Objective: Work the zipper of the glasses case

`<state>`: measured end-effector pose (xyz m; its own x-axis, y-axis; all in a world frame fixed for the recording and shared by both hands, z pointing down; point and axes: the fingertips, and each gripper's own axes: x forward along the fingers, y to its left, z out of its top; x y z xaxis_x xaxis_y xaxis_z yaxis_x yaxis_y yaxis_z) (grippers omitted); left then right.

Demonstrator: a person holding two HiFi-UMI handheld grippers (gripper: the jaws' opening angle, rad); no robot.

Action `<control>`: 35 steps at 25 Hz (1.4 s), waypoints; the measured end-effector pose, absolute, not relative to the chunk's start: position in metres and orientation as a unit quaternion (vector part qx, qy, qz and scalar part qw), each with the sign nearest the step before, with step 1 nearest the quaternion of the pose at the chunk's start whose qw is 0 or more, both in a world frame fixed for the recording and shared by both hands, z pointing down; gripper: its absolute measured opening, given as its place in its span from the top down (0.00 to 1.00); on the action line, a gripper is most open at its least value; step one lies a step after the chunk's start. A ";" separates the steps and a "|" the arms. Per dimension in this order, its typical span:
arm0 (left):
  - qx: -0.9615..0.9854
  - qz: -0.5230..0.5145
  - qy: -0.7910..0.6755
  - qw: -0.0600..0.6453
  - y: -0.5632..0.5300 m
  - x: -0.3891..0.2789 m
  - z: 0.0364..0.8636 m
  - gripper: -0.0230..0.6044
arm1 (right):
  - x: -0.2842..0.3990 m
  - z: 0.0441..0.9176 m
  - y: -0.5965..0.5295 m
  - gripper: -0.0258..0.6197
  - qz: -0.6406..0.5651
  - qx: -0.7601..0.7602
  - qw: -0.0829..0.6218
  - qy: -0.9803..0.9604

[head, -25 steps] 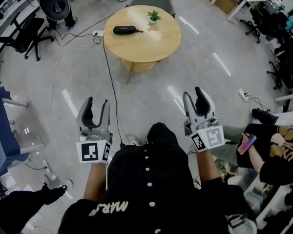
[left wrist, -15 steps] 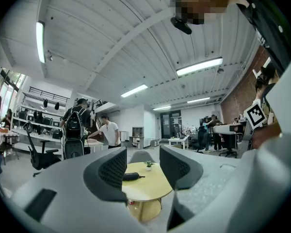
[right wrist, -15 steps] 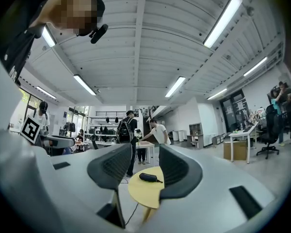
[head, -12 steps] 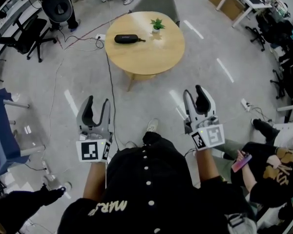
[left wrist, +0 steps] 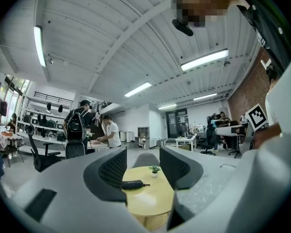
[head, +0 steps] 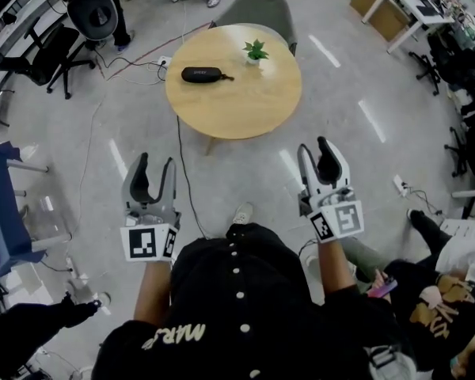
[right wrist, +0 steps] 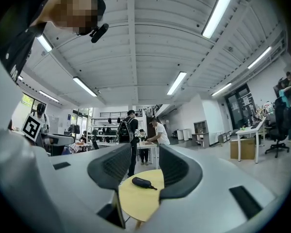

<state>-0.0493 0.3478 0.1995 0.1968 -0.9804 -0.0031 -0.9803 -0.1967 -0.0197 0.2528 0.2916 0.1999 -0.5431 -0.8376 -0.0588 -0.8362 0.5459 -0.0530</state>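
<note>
A black glasses case (head: 203, 74) lies on the left part of a round wooden table (head: 245, 109) some way ahead of me; its zipper pull points right. The case shows between the jaws in the left gripper view (left wrist: 132, 184) and the right gripper view (right wrist: 143, 183), far off. My left gripper (head: 153, 172) is held level over the floor at lower left, open and empty. My right gripper (head: 317, 159) is level at lower right, also open with nothing between its fingers. Both are well short of the table.
A small potted plant (head: 256, 51) stands on the table's far side, a grey chair (head: 257, 6) behind it. Cables (head: 182, 157) run across the floor by the table. Office chairs (head: 93, 10) stand at far left, a blue stand (head: 0, 204) at left, a seated person (head: 427, 291) at right.
The table and case have shifted in the head view as I walk toward them. Both grippers stay open and in the same pose ahead of me.
</note>
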 end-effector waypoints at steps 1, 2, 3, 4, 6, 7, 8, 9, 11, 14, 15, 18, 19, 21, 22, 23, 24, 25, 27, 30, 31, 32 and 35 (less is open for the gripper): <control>-0.771 -0.007 0.636 0.009 0.342 -0.046 0.199 0.65 | 0.256 0.200 0.284 0.70 -0.011 -0.474 0.040 0.879; -0.769 -0.008 0.639 0.009 0.337 -0.042 0.198 0.65 | 0.260 0.200 0.278 0.70 -0.012 -0.472 0.042 0.881; -0.768 -0.009 0.640 0.010 0.332 -0.038 0.197 0.65 | 0.264 0.200 0.272 0.70 -0.013 -0.470 0.044 0.882; -0.766 -0.010 0.642 0.011 0.328 -0.035 0.196 0.65 | 0.267 0.200 0.267 0.70 -0.015 -0.468 0.046 0.882; -0.764 -0.013 0.645 0.012 0.321 -0.029 0.194 0.65 | 0.273 0.201 0.257 0.70 -0.021 -0.467 0.051 0.882; -0.763 -0.016 0.646 0.012 0.319 -0.027 0.194 0.65 | 0.276 0.203 0.253 0.70 -0.024 -0.467 0.052 0.882; -0.762 -0.019 0.647 0.011 0.316 -0.026 0.194 0.65 | 0.277 0.204 0.250 0.70 -0.027 -0.466 0.052 0.883; -0.762 -0.022 0.647 0.010 0.315 -0.025 0.195 0.65 | 0.277 0.205 0.247 0.70 -0.029 -0.465 0.053 0.883; -0.760 -0.027 0.649 0.011 0.311 -0.025 0.196 0.65 | 0.276 0.209 0.240 0.69 -0.032 -0.463 0.052 0.884; -0.757 -0.029 0.653 0.011 0.303 -0.027 0.200 0.65 | 0.273 0.214 0.231 0.69 -0.035 -0.459 0.049 0.886; -0.756 -0.029 0.653 0.011 0.300 -0.029 0.201 0.65 | 0.272 0.214 0.227 0.69 -0.035 -0.459 0.047 0.887; -0.758 -0.028 0.652 0.007 0.287 -0.035 0.205 0.65 | 0.267 0.214 0.214 0.69 -0.032 -0.461 0.044 0.886; -0.759 -0.027 0.651 0.007 0.281 -0.037 0.207 0.65 | 0.265 0.214 0.209 0.69 -0.030 -0.461 0.044 0.886; -0.761 -0.023 0.649 0.008 0.269 -0.043 0.207 0.65 | 0.259 0.214 0.199 0.69 -0.027 -0.463 0.042 0.885; -0.762 -0.021 0.647 0.009 0.262 -0.046 0.207 0.65 | 0.255 0.213 0.193 0.69 -0.025 -0.463 0.041 0.885; -0.763 -0.018 0.646 0.011 0.255 -0.050 0.206 0.65 | 0.252 0.212 0.186 0.69 -0.022 -0.464 0.041 0.885; -0.764 -0.016 0.645 0.012 0.248 -0.054 0.205 0.65 | 0.248 0.210 0.179 0.69 -0.020 -0.465 0.041 0.884; -0.765 -0.013 0.644 0.014 0.240 -0.058 0.203 0.65 | 0.243 0.208 0.172 0.69 -0.018 -0.465 0.041 0.884; -0.767 -0.009 0.642 0.018 0.227 -0.068 0.199 0.65 | 0.231 0.202 0.159 0.69 -0.013 -0.466 0.042 0.884; -0.770 -0.008 0.638 0.020 0.205 -0.084 0.197 0.65 | 0.213 0.196 0.137 0.69 -0.005 -0.468 0.042 0.883; -0.771 -0.007 0.637 0.019 0.196 -0.090 0.197 0.65 | 0.206 0.195 0.129 0.69 -0.003 -0.469 0.041 0.882; -0.772 -0.006 0.636 0.018 0.188 -0.096 0.197 0.65 | 0.200 0.194 0.122 0.69 -0.002 -0.469 0.040 0.882; -0.774 -0.001 0.633 0.018 0.165 -0.111 0.196 0.65 | 0.184 0.192 0.101 0.69 0.002 -0.471 0.036 0.881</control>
<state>-0.1109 0.1647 0.1957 0.1981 -0.9800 -0.0215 -0.9799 -0.1974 -0.0295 0.1837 0.1006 0.1917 -0.5530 -0.8307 -0.0649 -0.8310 0.5555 -0.0305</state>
